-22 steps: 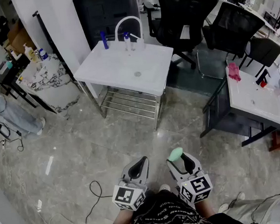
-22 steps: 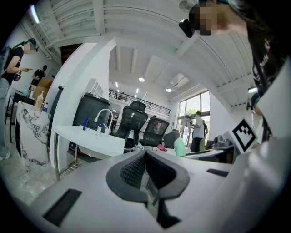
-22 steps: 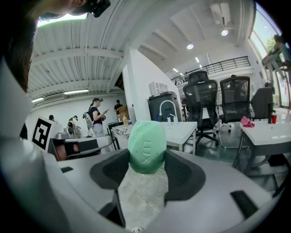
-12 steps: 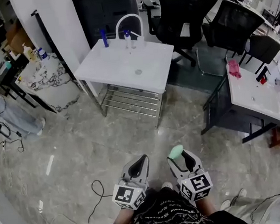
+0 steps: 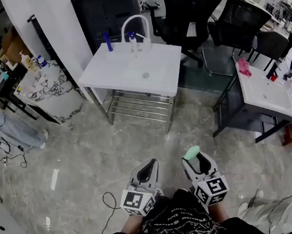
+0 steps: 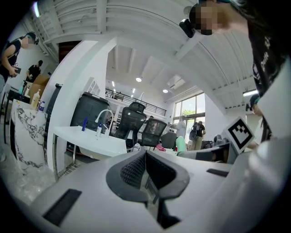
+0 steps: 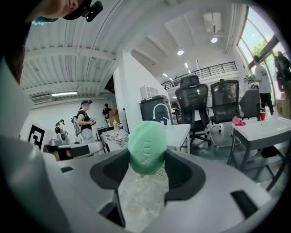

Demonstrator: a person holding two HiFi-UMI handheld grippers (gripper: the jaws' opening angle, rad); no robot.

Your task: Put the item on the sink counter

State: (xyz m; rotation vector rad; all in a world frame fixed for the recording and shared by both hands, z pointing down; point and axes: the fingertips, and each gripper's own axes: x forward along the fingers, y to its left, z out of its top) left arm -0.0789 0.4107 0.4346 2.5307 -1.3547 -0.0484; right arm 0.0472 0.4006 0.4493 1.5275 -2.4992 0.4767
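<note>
From the head view, a white sink counter (image 5: 115,73) stood well ahead on a grey stone floor (image 5: 87,146). A curved tap (image 5: 135,22) sat at its back edge. Its front edge faced the person, and wide open floor lay in between. Black chairs (image 5: 191,5) stood behind it, and another white counter (image 5: 268,96) stood to the right.

In the left gripper view, the left gripper (image 6: 145,157) was closed tight with nothing in it.

In the right gripper view, the right gripper (image 7: 146,160) squeezed a green soap bar (image 7: 147,144), well apart from the sink counter.

Left tongs (image 5: 151,163) closed, right tongs (image 5: 193,155) clamped.
</note>
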